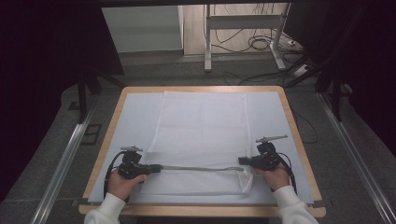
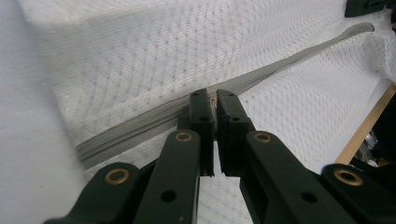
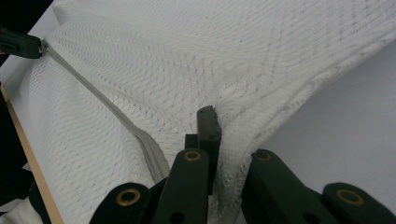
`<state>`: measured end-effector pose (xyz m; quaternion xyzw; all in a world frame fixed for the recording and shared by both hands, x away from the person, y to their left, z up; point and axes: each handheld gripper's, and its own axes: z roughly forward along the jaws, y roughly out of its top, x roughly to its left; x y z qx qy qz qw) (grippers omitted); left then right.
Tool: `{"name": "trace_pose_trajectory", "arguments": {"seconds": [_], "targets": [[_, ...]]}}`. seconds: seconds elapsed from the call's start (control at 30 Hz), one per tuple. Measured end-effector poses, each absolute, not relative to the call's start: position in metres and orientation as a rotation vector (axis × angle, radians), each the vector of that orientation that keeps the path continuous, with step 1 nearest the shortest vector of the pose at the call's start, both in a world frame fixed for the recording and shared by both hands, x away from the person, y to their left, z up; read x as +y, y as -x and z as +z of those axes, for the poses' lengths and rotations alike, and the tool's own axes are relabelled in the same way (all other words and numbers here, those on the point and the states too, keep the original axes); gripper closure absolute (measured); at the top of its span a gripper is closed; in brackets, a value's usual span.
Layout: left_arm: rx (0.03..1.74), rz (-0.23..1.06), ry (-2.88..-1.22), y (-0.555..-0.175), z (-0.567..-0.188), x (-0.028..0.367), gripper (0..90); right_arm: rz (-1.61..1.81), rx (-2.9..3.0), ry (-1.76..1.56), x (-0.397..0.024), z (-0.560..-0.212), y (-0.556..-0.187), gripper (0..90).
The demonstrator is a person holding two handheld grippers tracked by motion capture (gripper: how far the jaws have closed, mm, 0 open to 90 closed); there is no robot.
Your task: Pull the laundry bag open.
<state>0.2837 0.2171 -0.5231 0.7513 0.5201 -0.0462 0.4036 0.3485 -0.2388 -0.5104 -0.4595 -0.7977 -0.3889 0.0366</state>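
Item: white mesh bag (image 1: pixel 201 135), flat rectangular pouch of open diamond-weave netting, hemmed edges, with a grey zipper (image 1: pixel 201 168) running straight across near its end closest to the person. It lies spread on a pale mat (image 1: pixel 130 116) covering the wood-rimmed tabletop (image 1: pixel 289 112), centred side to side, far end near the tabletop's far edge.

Left tongs (image 1: pixel 156 167): clenched on the zipper's small pull (image 2: pixel 214 100) at the bag's left side.

Right tongs (image 1: pixel 243 161): clenched on the bag's hemmed corner fabric (image 3: pixel 233 154) at the zipper's right end, the cloth puckered there.

Margins: bare mat strips flank the bag left and right; a narrow strip lies between the bag and the near edge.
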Motion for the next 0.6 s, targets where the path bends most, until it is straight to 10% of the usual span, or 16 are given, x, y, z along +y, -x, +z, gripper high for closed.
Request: {"name": "trace_pose_trajectory", "arguments": {"seconds": [0.6], "targets": [[1.349,-0.088,-1.857,-0.278,-0.523,0.244,87.1,-1.194,-2.450,1.410,-0.239,-0.511,-0.349,88.5]]}}
